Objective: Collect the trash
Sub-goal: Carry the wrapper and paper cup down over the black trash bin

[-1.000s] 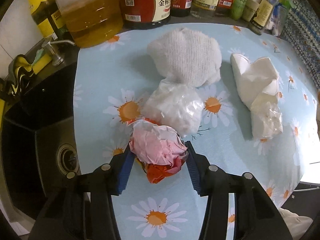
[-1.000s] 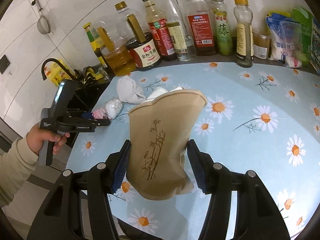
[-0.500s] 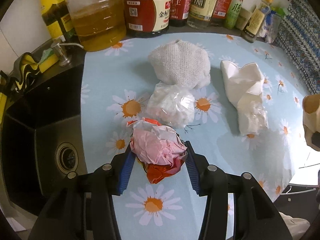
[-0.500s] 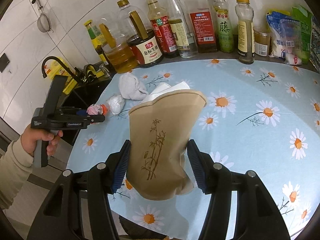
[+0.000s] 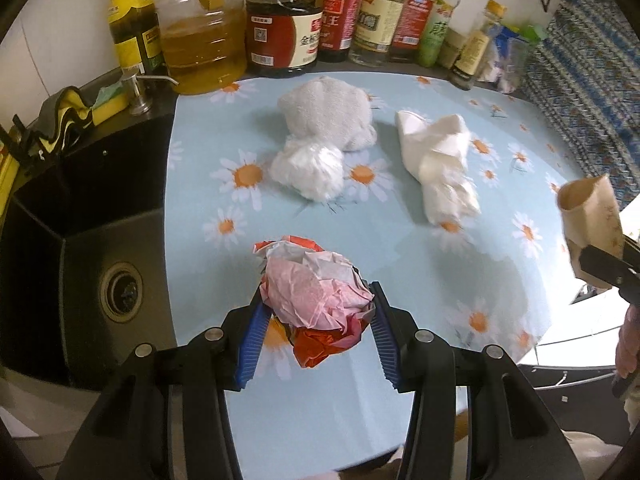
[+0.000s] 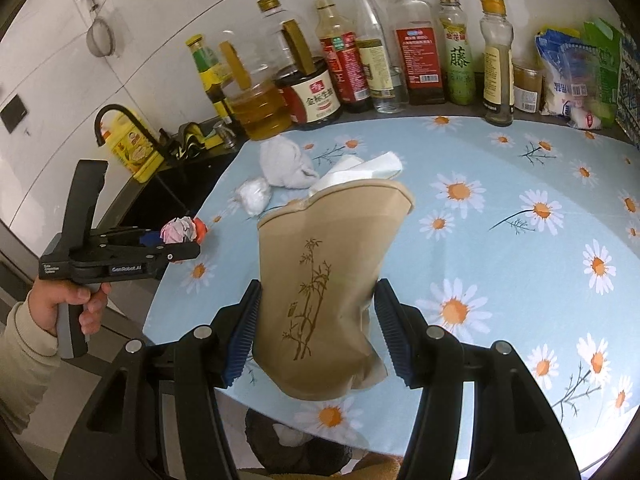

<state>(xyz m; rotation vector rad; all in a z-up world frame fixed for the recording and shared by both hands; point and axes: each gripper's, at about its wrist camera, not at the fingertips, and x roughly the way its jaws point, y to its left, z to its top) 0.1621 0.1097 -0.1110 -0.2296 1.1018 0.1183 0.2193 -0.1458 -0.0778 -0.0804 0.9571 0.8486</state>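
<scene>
A crumpled pink-and-red paper wad (image 5: pixel 316 300) sits clamped between the pads of the left gripper (image 5: pixel 316 320), lifted clear of the daisy-print tablecloth (image 5: pixel 400 380) near the sink (image 5: pixel 100 280). The right gripper (image 6: pixel 316 332) is closed on a tan paper bag (image 6: pixel 328 280), held upright with its mouth opening upward and away. In the right wrist view the wad lies to the left of the bag's mouth, well apart, so the left hand probably has to carry it across and over the rim.

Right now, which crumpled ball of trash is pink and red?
The crumpled paper ball squeezed in the left gripper. The plastic ball and the napkin on the table are both white.
</scene>
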